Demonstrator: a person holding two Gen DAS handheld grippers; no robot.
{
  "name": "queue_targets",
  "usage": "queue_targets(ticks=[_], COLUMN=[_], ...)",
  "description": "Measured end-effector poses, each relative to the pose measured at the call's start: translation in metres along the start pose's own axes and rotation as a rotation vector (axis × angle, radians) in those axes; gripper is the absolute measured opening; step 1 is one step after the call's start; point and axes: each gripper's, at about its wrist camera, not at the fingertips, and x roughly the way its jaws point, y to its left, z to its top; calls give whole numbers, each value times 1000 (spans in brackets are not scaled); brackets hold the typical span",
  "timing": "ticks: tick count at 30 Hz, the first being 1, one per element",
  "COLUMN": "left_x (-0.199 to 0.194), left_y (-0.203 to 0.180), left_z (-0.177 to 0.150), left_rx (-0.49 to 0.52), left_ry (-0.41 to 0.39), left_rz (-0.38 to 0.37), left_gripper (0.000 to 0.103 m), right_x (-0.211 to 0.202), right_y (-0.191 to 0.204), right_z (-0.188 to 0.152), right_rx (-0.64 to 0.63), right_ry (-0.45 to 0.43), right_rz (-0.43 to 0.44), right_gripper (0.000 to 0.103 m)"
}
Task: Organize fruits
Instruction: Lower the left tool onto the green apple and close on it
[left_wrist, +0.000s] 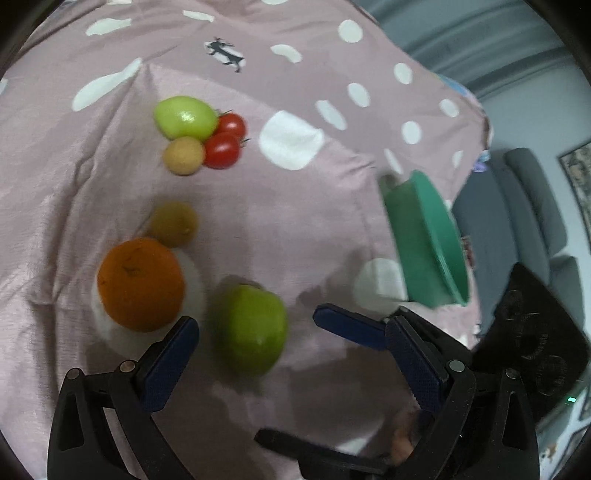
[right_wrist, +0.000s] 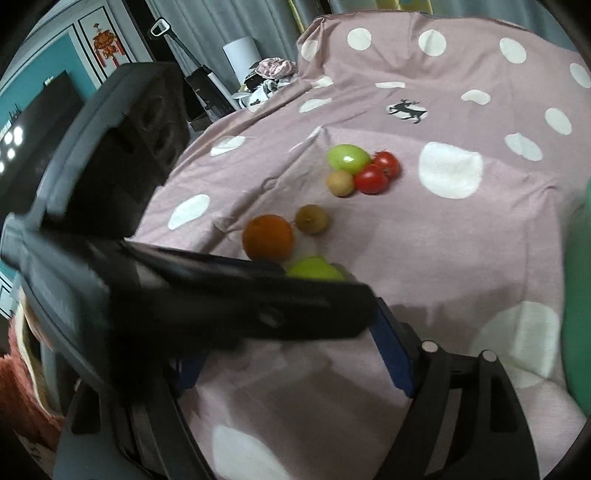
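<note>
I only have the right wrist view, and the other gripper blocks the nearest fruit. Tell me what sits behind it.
Observer: The left wrist view shows a whole green apple lying on the cloth, between the tips of the left gripper.
Operator: Report the state of its fingers.
Observer: The fingers are spread wide and neither touches the apple, which lies closer to the left one.
Operator: Locate the bowl. I get only a green sliver at my edge.
Observer: The green bowl is tipped up on its side to the right of the apple. It is blurred, and I cannot tell what props it.
</note>
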Motion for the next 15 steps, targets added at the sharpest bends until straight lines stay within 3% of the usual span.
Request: queue_targets(ticks=[7,15], left_x=[0,0], left_y=[-2,6], left_z=[-3,2], left_rx=[48,-5], left_ry=[-15,-5], left_rz=[83,15], left_gripper=[100,100], right_x=[14,15], right_y=[2,-5], right_z=[-4,-5], right_rx=[19,81], right_ry=[36,17], right_rz=[16,35], right_gripper=[81,81])
